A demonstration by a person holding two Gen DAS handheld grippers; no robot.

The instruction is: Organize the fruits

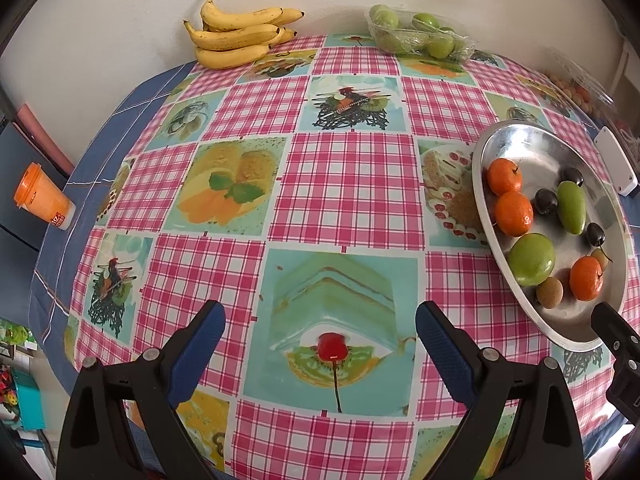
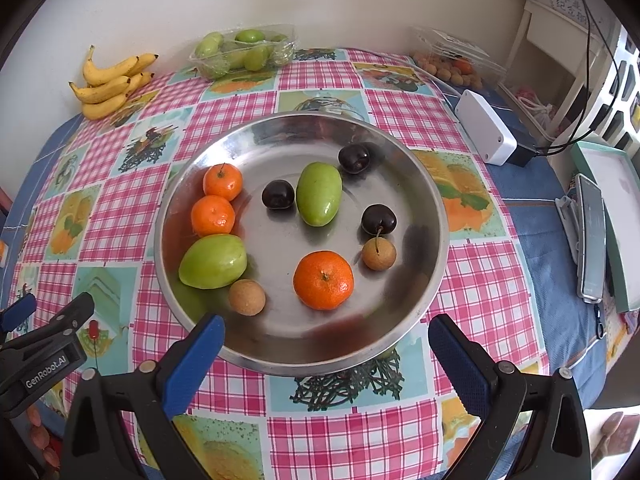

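Both tongs gape wide and hold nothing. The left tongs (image 1: 320,332) hover over the surface (image 1: 344,184). The right tongs (image 2: 326,340) flank the metal dish's (image 2: 434,200) near rim.

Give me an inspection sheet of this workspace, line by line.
Surface: table under checked fruit-print cloth.
Job's things: steel tray holding three tangerines, two green fruits, three dark cherries, two brown fruits; bananas; packed green fruit.
Clutter: white box, orange-lidded cup, clear box of small fruits.
Grippers: left claw open, empty; right claw open, empty, at tray's near rim.
Cables: black cable at right.
Surroundings: white wall behind.
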